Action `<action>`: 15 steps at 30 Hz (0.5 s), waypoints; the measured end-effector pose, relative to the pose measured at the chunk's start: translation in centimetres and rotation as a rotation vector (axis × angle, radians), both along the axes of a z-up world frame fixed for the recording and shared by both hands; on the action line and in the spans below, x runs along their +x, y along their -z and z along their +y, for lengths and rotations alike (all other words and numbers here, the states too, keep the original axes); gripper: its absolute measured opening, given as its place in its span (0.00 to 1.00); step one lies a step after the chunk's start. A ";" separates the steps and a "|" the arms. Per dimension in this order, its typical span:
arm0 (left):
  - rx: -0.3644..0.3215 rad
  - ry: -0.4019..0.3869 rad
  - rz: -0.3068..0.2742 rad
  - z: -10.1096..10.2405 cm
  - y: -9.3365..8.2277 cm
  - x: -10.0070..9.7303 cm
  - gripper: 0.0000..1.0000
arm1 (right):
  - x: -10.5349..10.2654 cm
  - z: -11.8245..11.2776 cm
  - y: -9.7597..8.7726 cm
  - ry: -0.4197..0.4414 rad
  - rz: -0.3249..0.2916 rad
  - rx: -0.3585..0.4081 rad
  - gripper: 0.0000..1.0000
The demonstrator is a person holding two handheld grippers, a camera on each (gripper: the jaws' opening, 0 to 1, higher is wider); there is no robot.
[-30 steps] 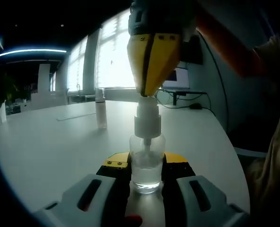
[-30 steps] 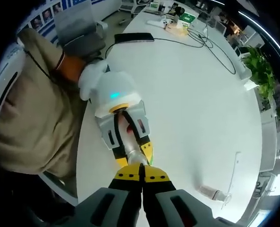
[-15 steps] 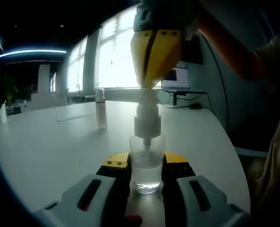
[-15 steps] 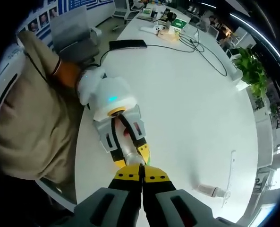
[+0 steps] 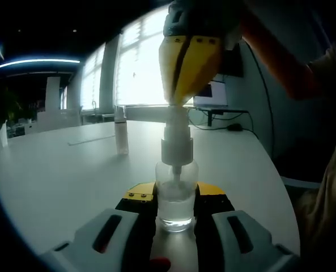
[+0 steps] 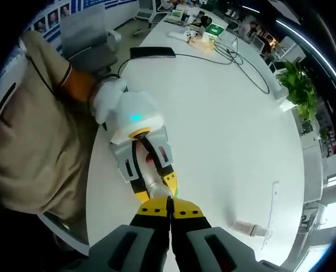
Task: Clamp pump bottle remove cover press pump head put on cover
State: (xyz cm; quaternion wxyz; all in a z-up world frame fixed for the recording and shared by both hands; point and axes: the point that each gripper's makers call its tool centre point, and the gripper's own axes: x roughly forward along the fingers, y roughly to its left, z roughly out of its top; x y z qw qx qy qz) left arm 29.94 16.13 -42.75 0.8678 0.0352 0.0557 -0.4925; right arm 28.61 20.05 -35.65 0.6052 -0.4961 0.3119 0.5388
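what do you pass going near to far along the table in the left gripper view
left gripper fingers around the pump bottle → cover standing upright on the white table → monitor at the far edge

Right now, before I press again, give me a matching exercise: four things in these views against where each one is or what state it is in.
Things:
1. pump bottle
2. cover
3. right gripper
4. potted plant

Place or state:
A. shut, tips on the pump head
B. standing apart, farther back on the table
C. at the table's far edge
D. clamped in the left gripper

Pairs: 1-D, 2-B, 3-A, 4-C
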 end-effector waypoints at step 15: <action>-0.002 0.001 0.003 0.0 0.0 0.1 0.16 | 0.1 0.1 0.2 0.001 0.033 -0.011 0.00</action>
